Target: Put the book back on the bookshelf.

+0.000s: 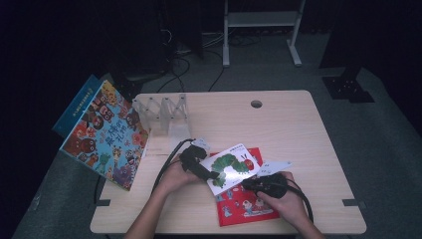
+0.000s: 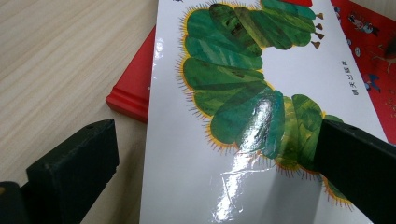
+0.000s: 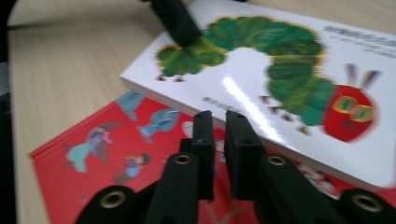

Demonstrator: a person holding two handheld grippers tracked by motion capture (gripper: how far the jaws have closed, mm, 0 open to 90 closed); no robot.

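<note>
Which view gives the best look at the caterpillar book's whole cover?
The high view: the caterpillar book shows complete, lying on the red book. The left gripper view crops it to the green body; the right gripper view shows it blurred and partly cut off.

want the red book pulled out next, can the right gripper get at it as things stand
Probably yes: the right gripper hangs shut just above the red book's bare near part. The caterpillar book covers its far part, so sliding looks easier than lifting.

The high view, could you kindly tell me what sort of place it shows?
Probably a dark recording studio or lab set up for tabletop work: a wooden table holding picture books, black curtains around it, with cables and a white stand on the grey floor behind.
</note>
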